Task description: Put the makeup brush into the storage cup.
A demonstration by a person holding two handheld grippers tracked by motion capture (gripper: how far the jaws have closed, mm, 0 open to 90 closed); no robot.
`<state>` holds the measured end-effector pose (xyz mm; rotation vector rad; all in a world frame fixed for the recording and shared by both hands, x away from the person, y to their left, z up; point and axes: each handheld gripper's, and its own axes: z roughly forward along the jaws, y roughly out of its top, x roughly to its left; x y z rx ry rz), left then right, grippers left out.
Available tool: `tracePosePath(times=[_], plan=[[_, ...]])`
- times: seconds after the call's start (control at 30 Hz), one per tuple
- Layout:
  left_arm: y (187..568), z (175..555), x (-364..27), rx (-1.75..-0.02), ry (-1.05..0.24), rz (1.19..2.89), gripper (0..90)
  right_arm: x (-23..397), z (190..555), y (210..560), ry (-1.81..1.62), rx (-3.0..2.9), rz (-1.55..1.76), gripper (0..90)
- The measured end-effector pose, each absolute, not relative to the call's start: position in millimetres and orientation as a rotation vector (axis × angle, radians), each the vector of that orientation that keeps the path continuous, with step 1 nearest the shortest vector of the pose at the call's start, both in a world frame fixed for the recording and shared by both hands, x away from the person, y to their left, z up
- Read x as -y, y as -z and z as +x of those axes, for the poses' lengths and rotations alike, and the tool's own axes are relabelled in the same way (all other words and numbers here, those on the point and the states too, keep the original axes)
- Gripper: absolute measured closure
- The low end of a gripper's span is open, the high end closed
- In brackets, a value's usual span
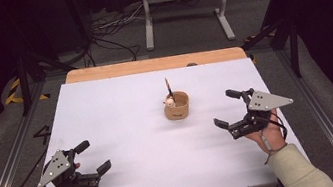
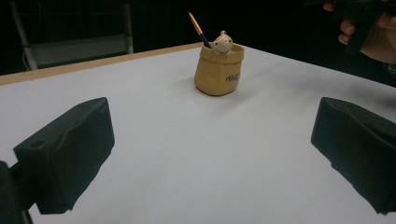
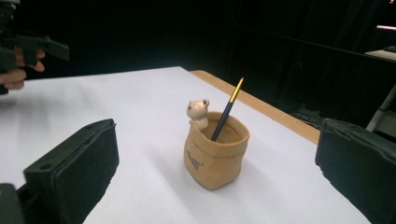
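The left tool (image 1: 95,158) and right tool (image 1: 225,108) are held wide, empty, low over the white counter (image 1: 121,110). Between them, nearer the right, a tan pot (image 1: 176,106) stands upright, holding a brush (image 1: 168,87) and a small figure (image 3: 198,113). Dark lettering on the pot cannot be read.

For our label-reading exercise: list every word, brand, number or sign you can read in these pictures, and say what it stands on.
Dark lettering on the front of the tan sack-shaped pen holder: a short word or logo, too small and blurred to read in any view.
No other text, number or sign can be read, neither on the pen nor on the white table.
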<state>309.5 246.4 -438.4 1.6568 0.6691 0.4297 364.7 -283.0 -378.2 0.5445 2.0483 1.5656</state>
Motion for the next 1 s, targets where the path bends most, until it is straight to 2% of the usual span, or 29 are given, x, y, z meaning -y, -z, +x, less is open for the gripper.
tracePosePath(times=[0.6, 1.0], plan=[[445.3, 312.0, -244.5, -0.69, -0.392, 1.657, 0.2, 297.3, 353.2, 426.1, -1.616, -2.064, 0.65, 0.0], [449.2, 314.3, -239.7, -0.683, -0.358, 1.667, 0.2, 300.4, 352.9, 437.8, -1.673, -2.069, 0.788, 0.0]])
